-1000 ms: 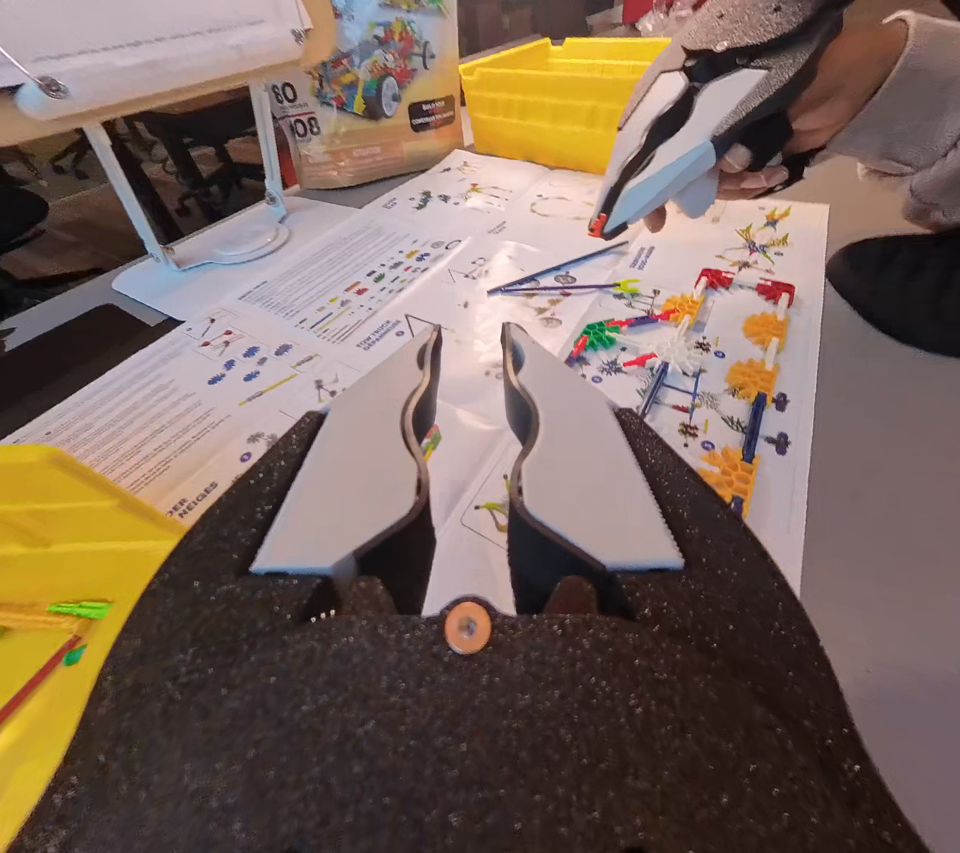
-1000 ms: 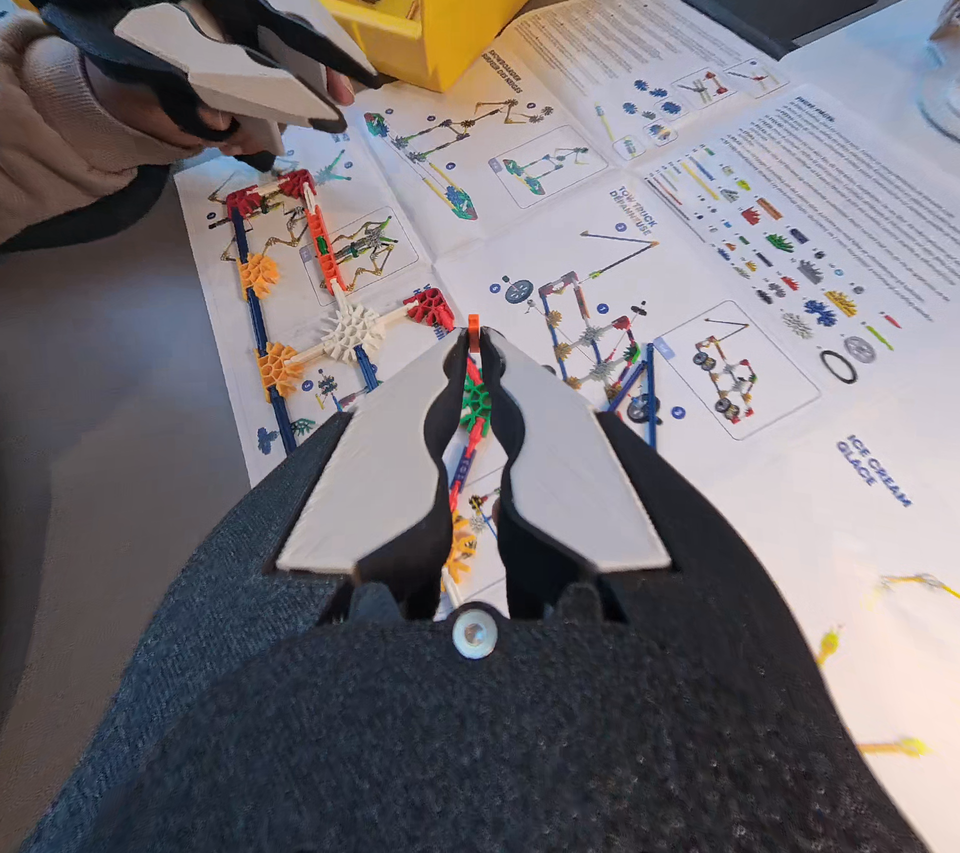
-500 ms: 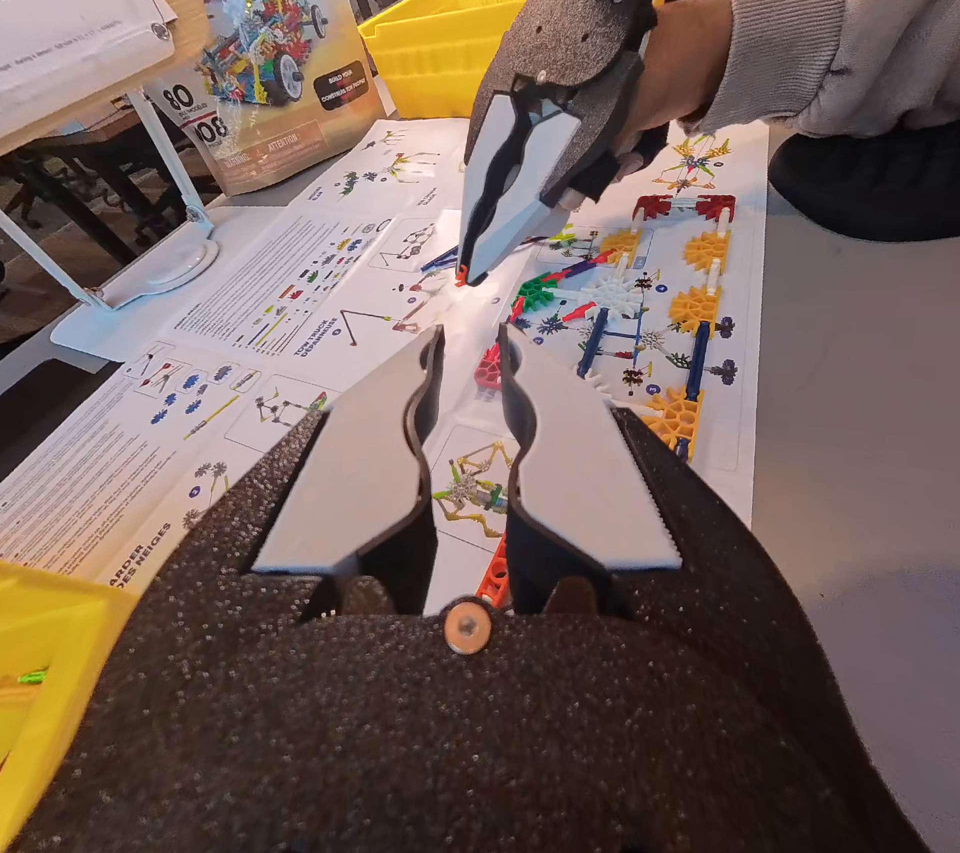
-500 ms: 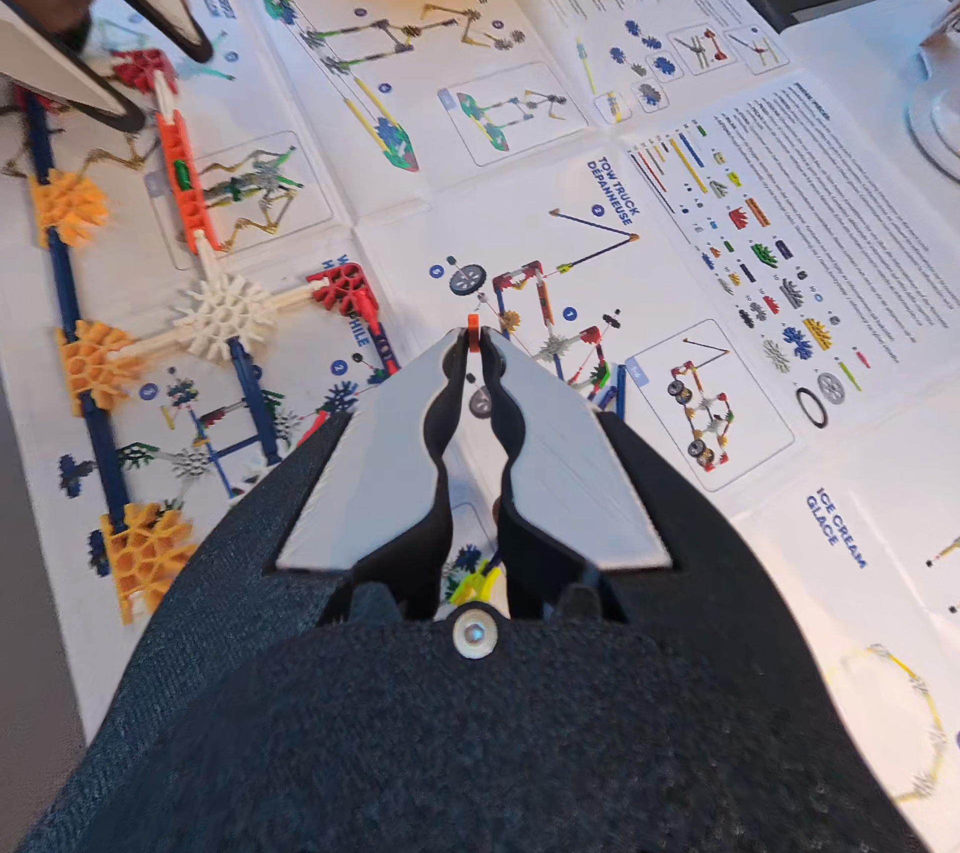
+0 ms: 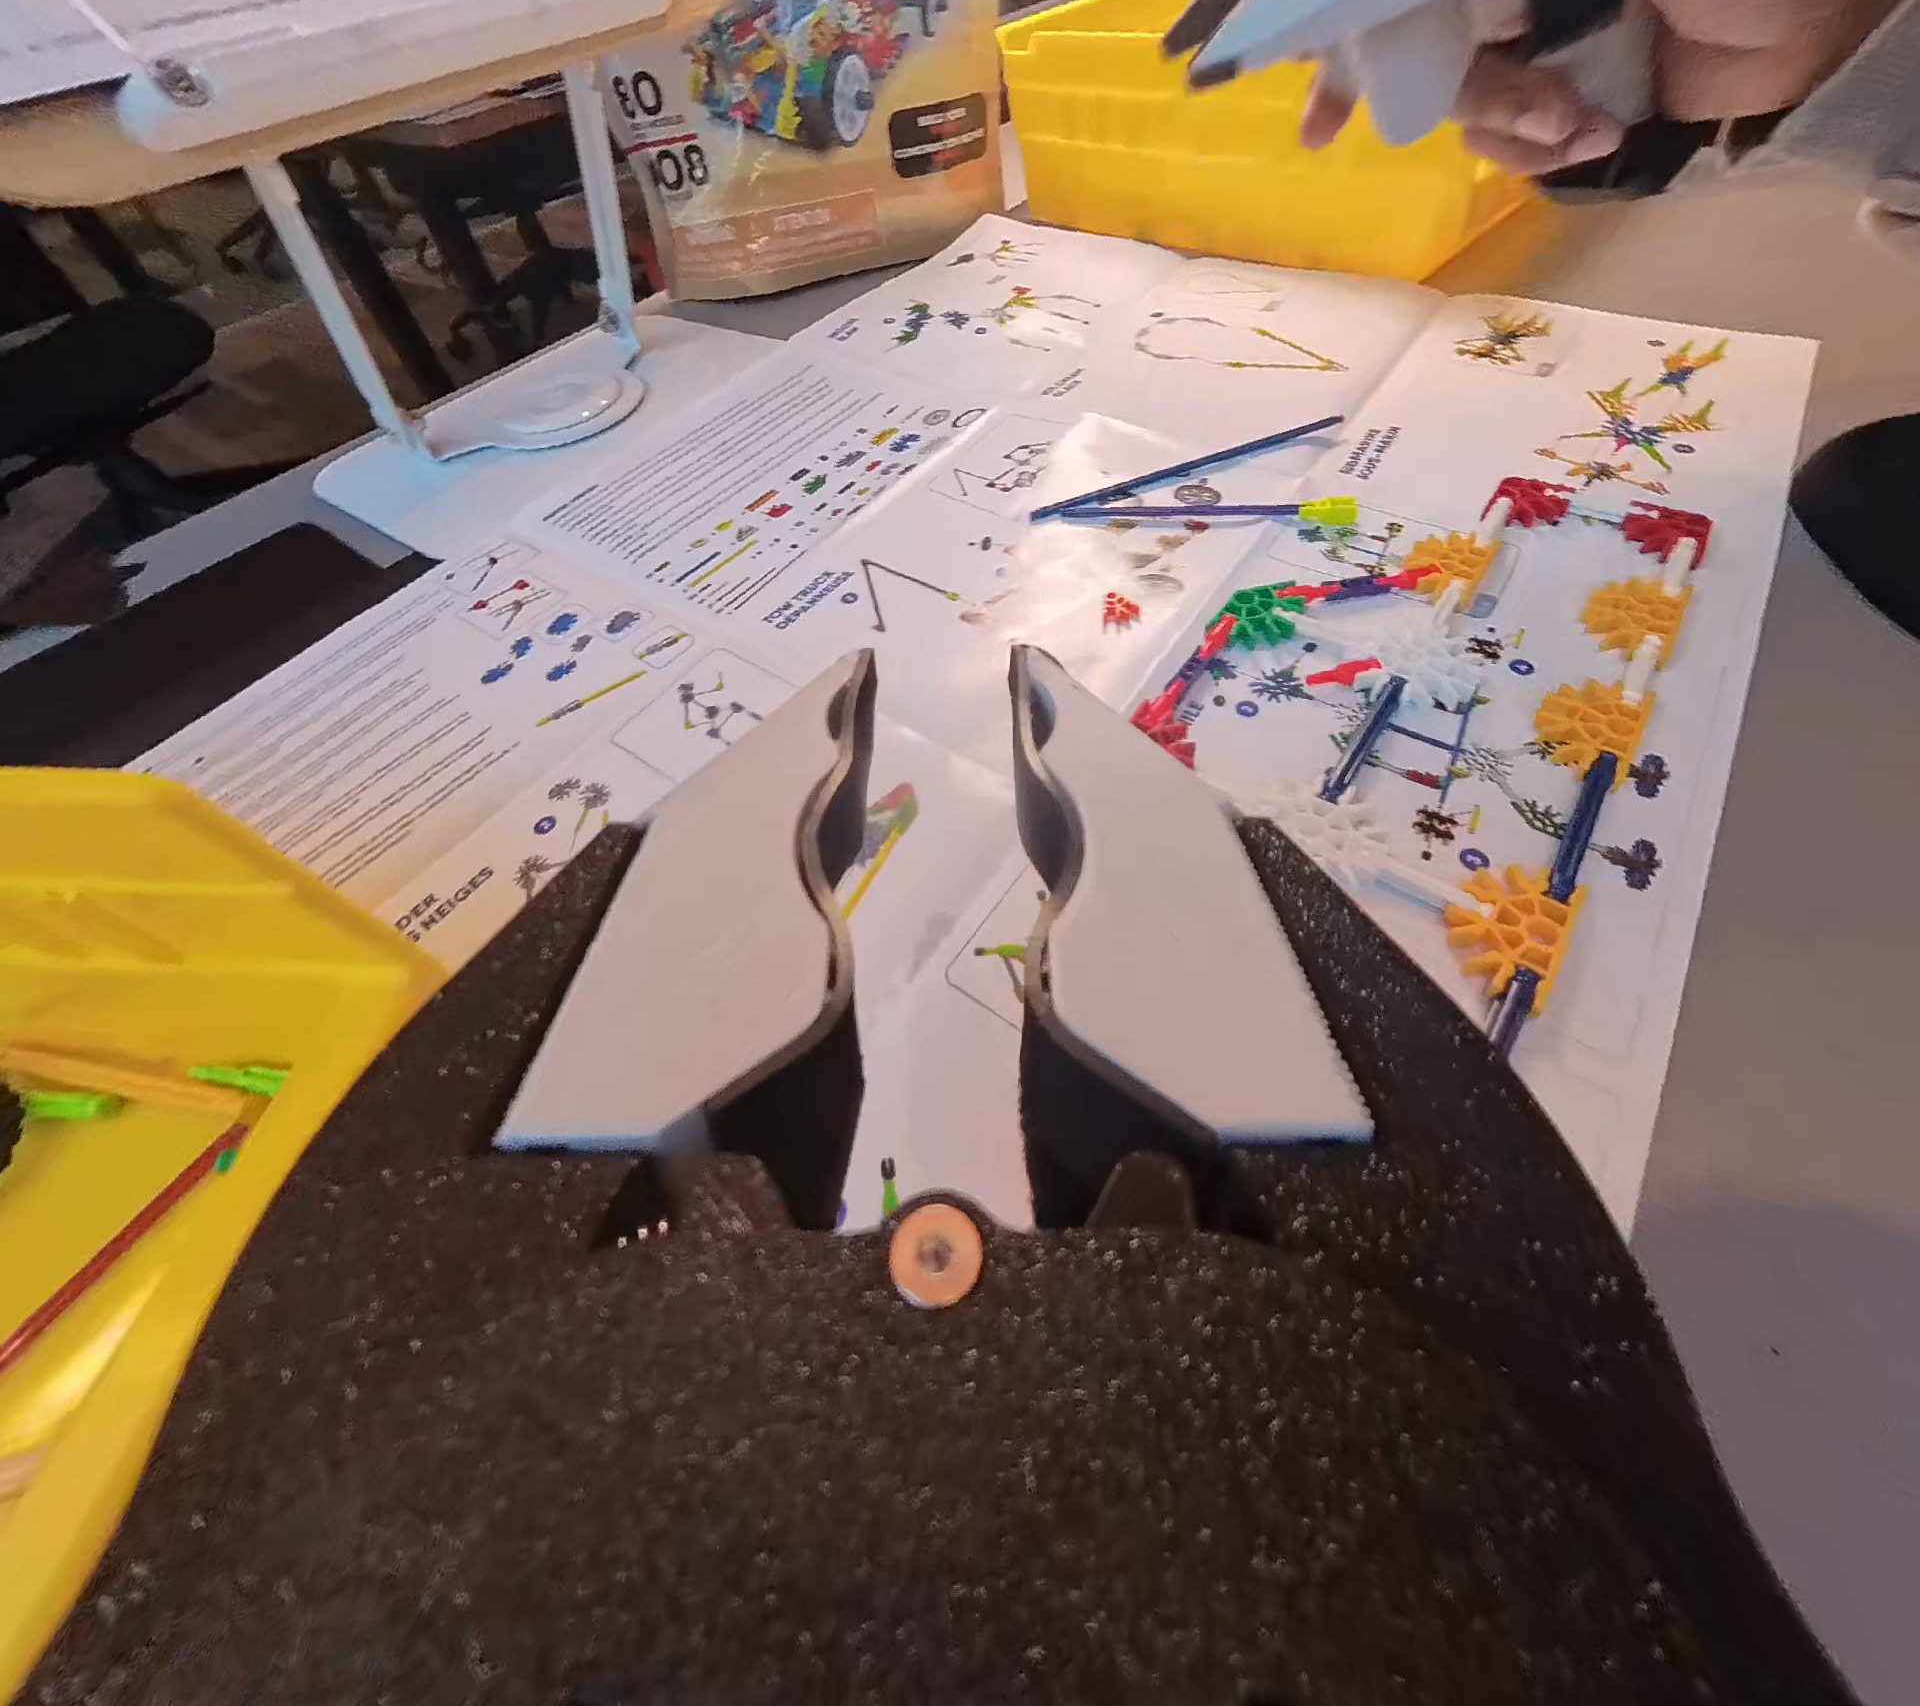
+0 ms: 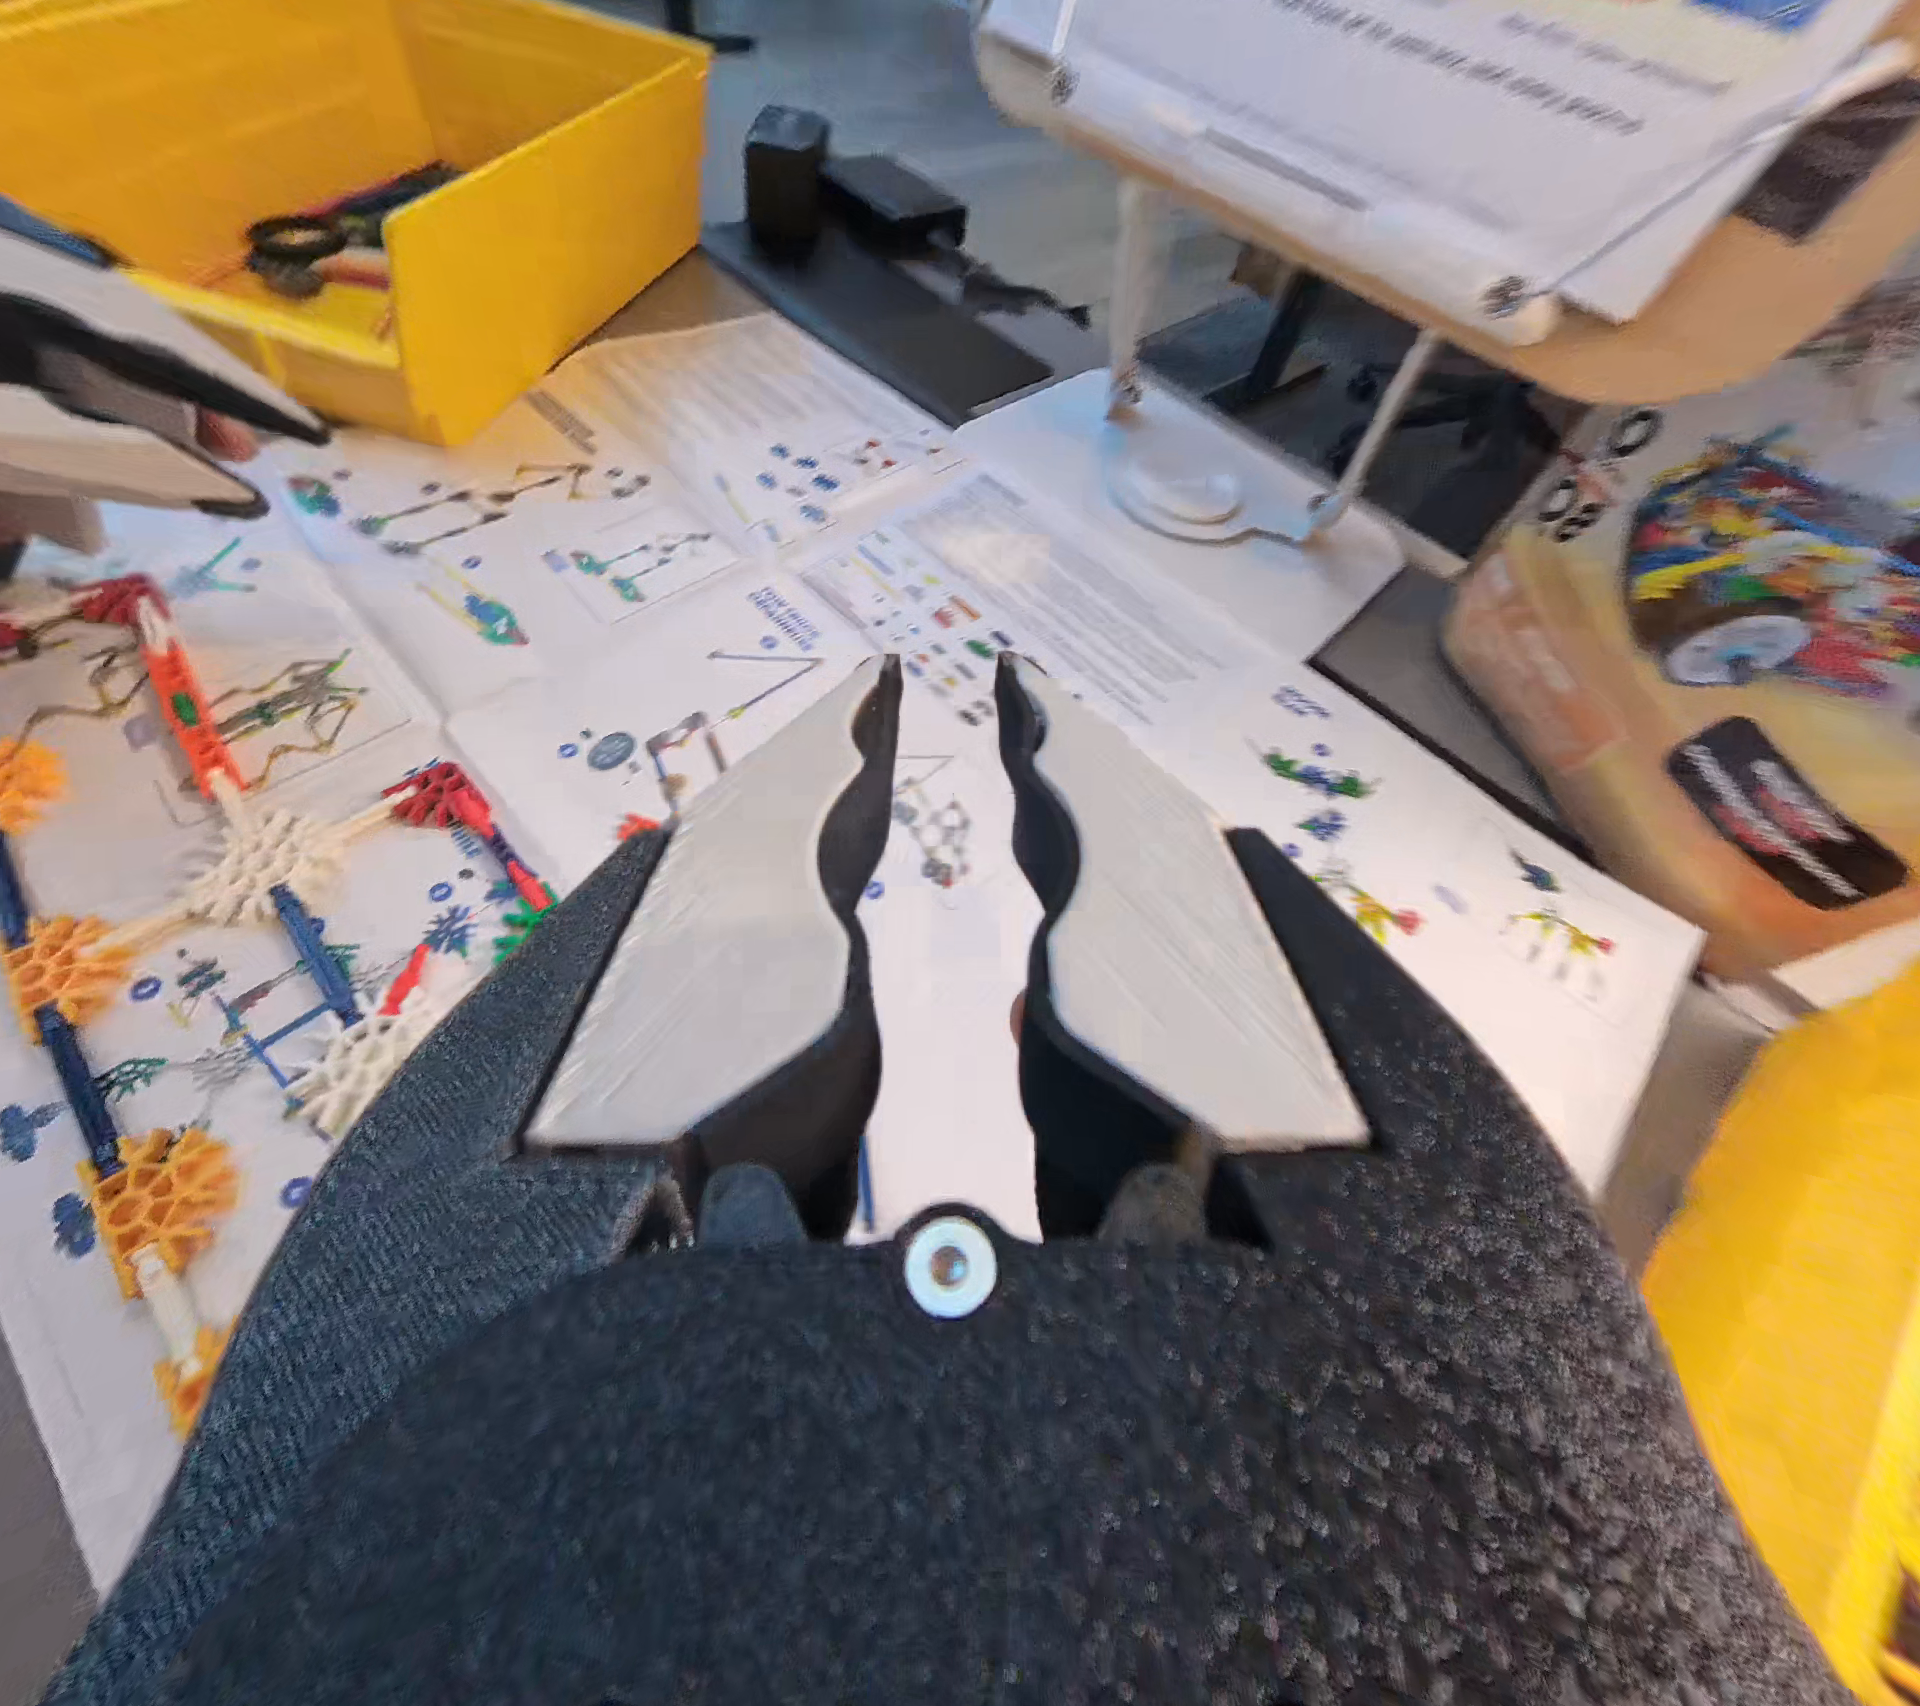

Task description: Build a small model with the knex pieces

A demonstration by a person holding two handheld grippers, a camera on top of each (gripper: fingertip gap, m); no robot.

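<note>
Two claws [image 5: 940,669] [image 6: 943,669] (wavy-edged, parted, empty), glossy creased instr. sheet [image 5: 935,451]

Bright, warm glare on paper — edges motion-blurred, wide-angle warped.

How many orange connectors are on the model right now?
4 orange connectors on the model: two at its far end, one midway on the right, one nearest, on the blue rod. The left gripper could hide more.

Left gripper [image 5: 940,669] being held level, jaws parted, nothing gripped. Right gripper [image 6: 943,669] being held raised, jaws parted, empty; hand [image 5: 1621,35] being wrapped round grip.
</note>
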